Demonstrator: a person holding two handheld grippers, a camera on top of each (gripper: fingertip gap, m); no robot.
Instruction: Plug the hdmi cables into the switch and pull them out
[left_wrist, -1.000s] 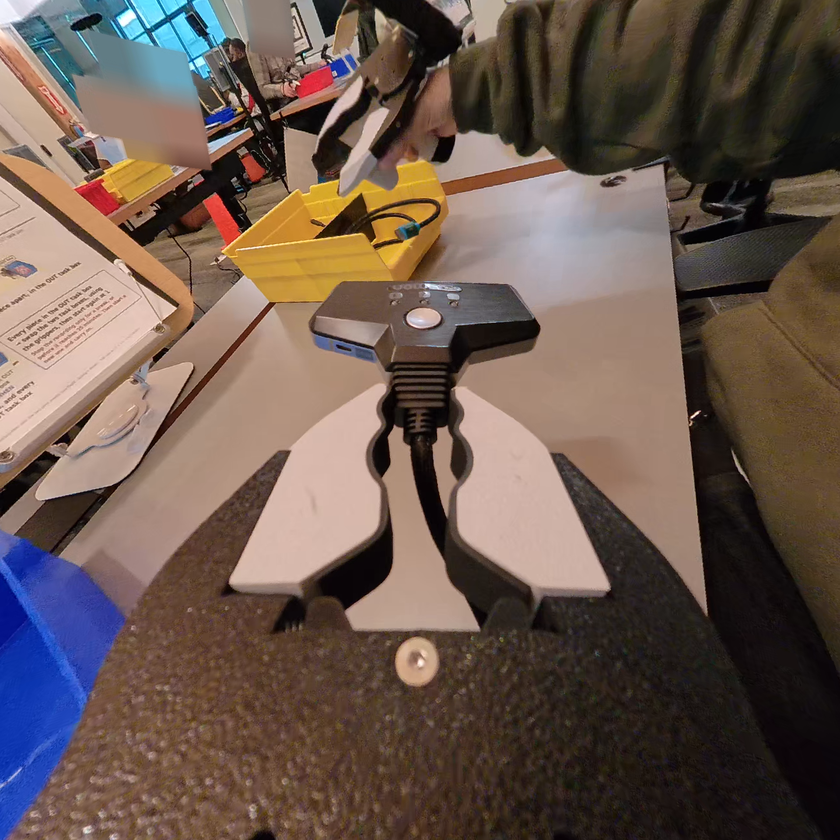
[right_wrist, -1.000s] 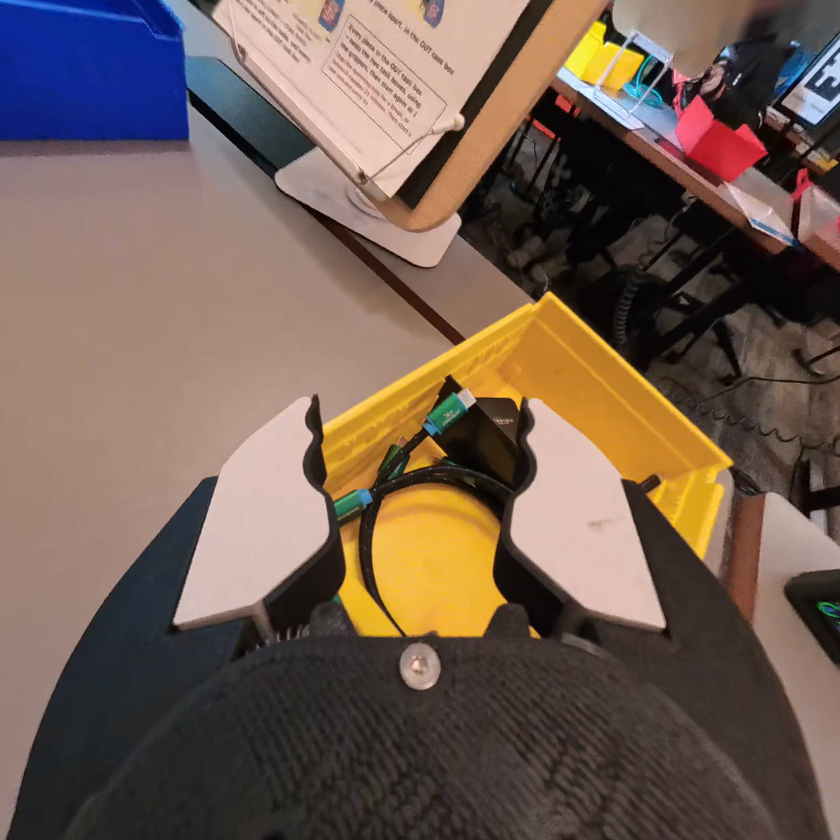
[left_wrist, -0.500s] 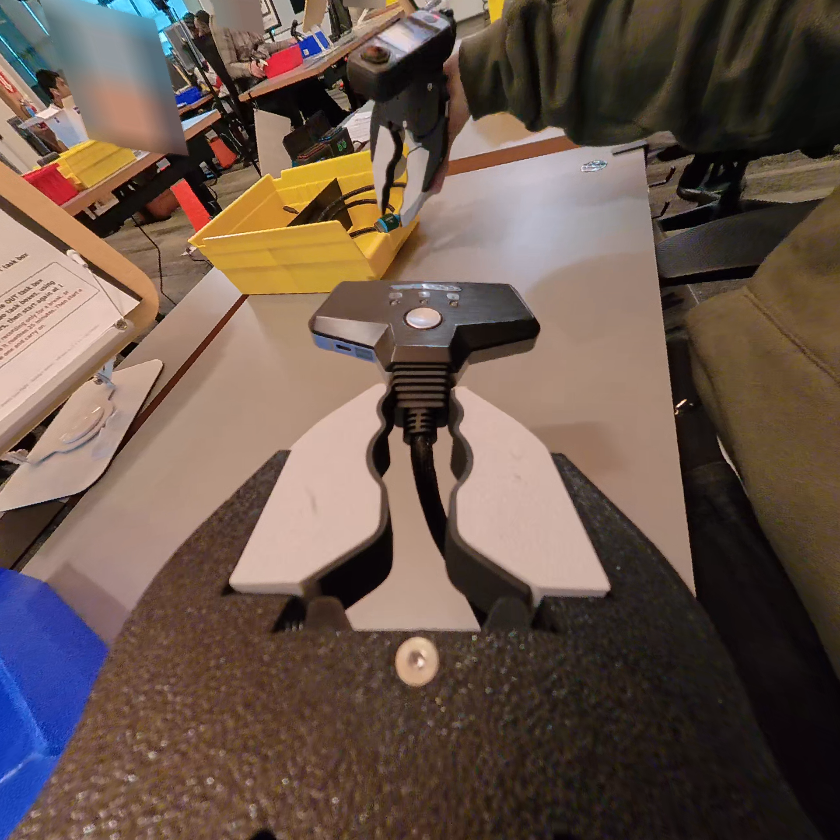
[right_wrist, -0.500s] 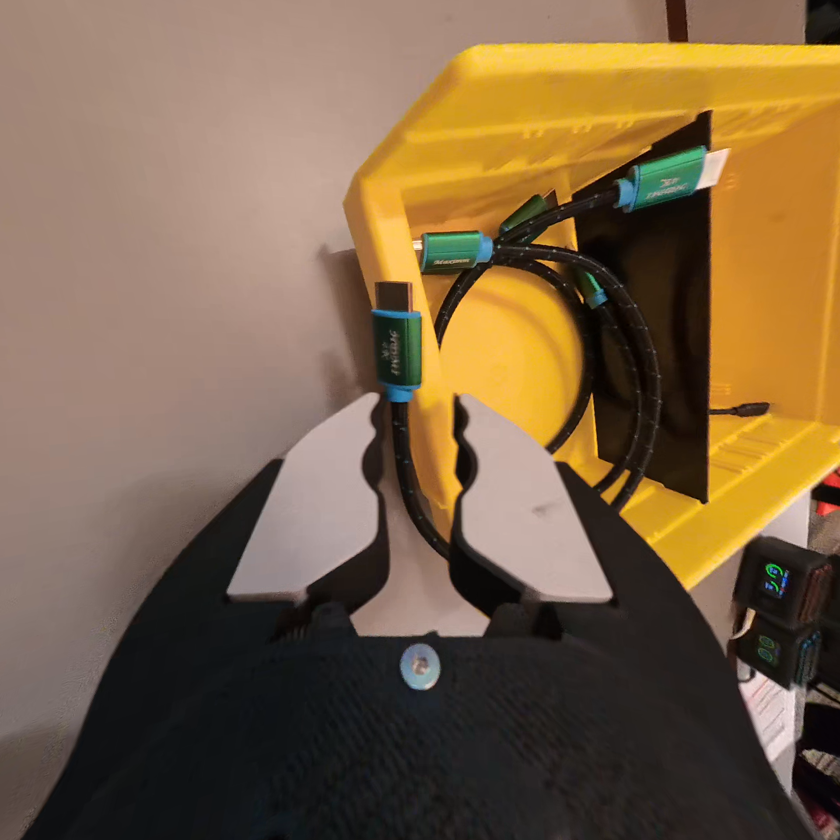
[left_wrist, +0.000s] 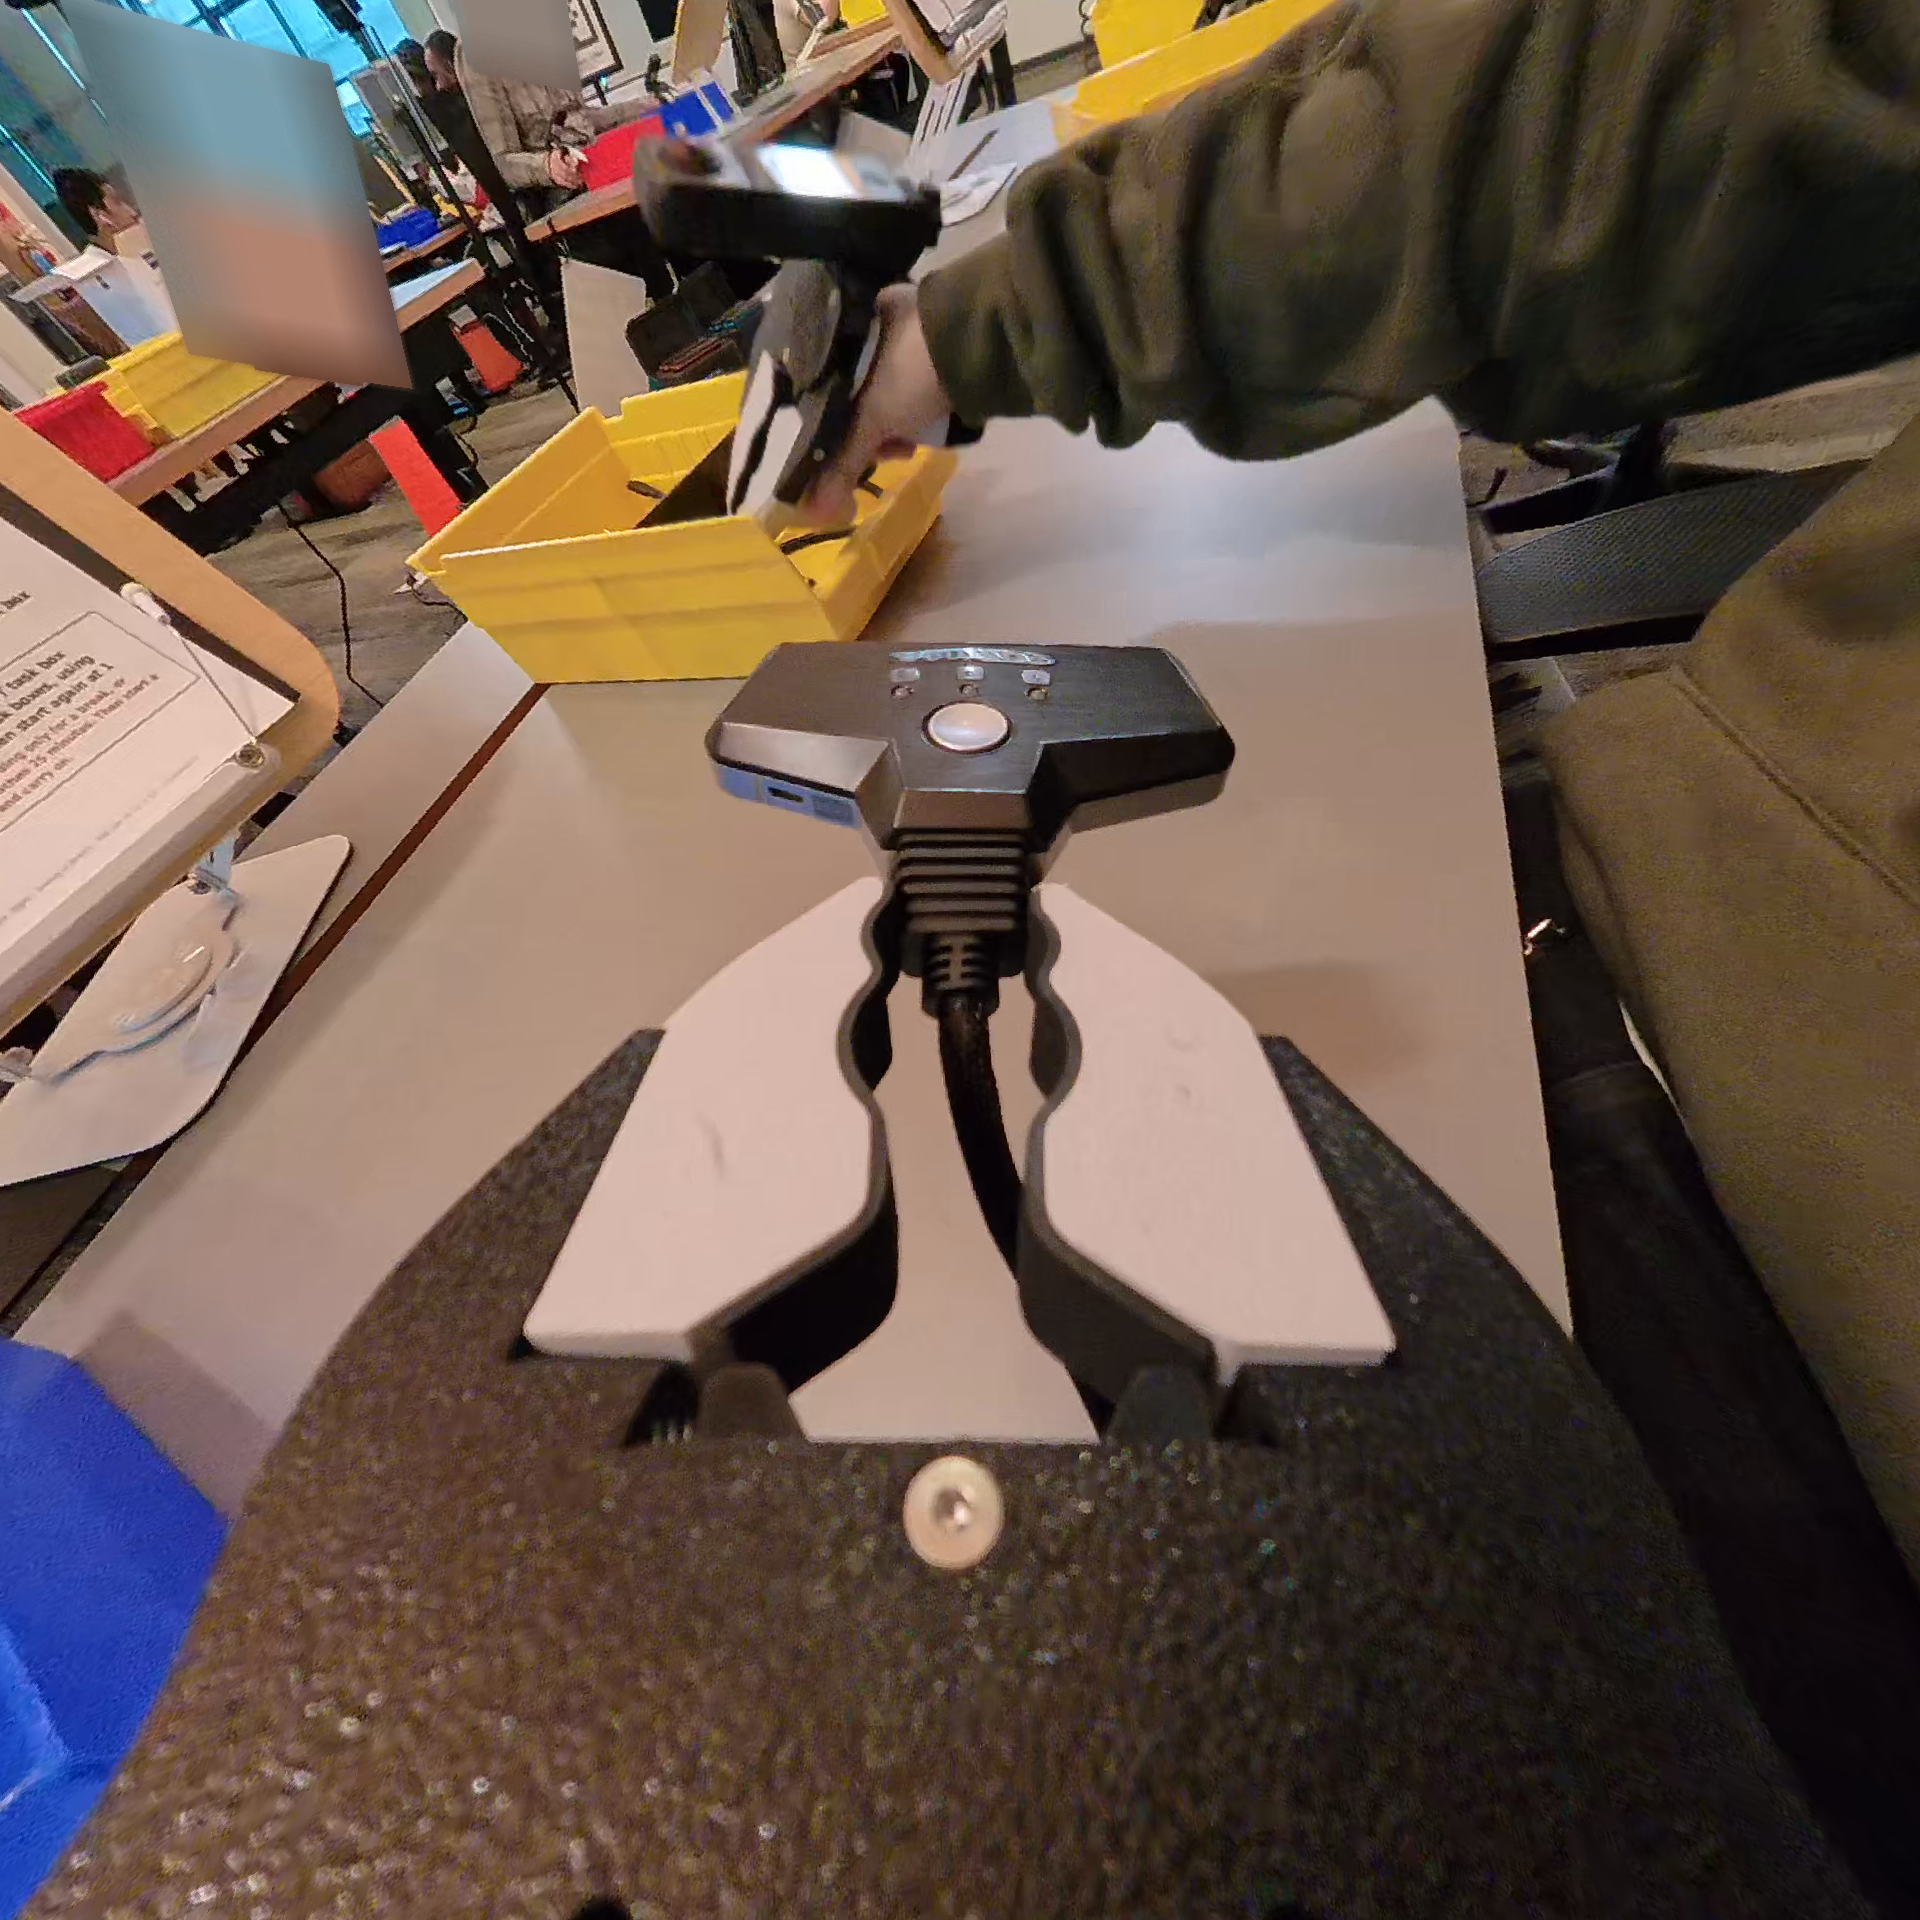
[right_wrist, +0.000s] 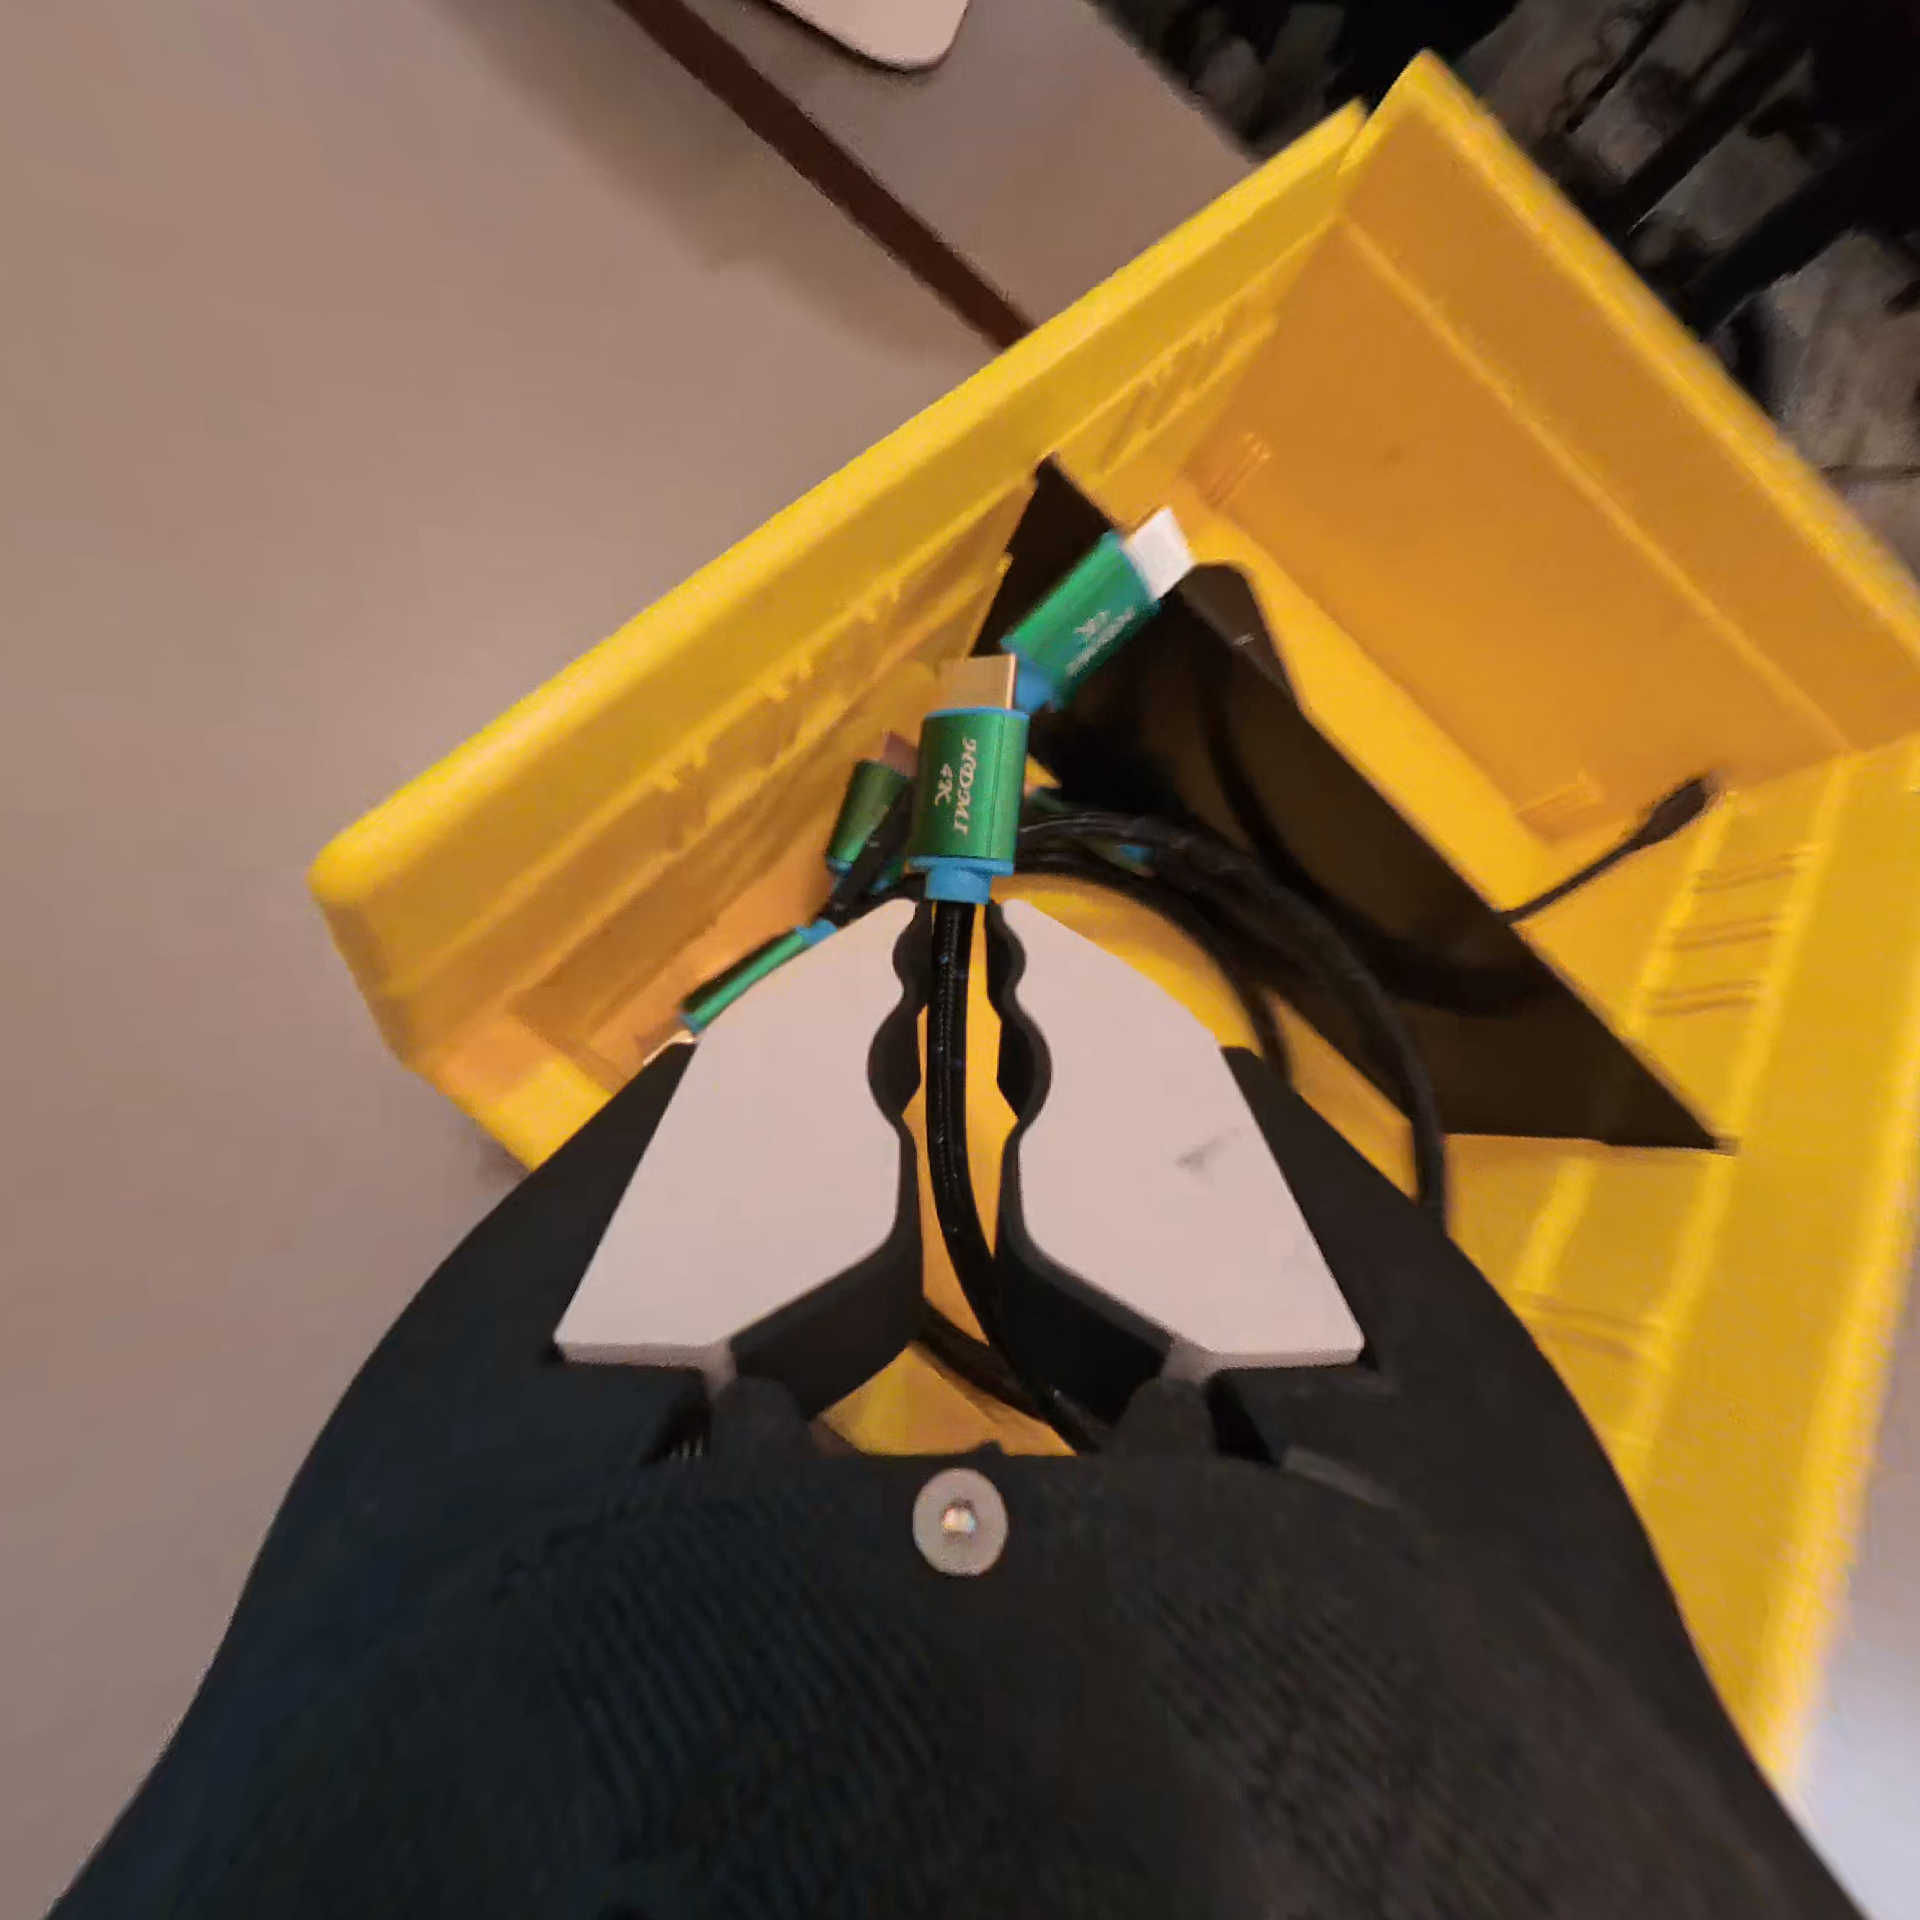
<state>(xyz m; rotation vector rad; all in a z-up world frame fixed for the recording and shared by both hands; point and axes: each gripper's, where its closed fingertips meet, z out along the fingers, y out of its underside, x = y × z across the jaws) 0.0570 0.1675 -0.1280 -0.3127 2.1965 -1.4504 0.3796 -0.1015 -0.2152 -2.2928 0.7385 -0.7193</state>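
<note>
Matt black brushed-look switch (left_wrist: 971, 727), braided black cable (right_wrist: 951, 1049) with glossy green metallic plug (right_wrist: 961, 795), smooth yellow plastic bin (right_wrist: 1558, 582), matt grey tabletop (left_wrist: 1299, 831)

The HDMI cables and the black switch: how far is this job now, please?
Done: the left gripper is shut on the ribbed cable neck of the black T-shaped switch, held above the grey table. In hand: the right gripper is shut on a black braided HDMI cable with a green plug, over the yellow plastic bin. Left: plugging in and pulling out; no green plug is in the switch yet.
</note>
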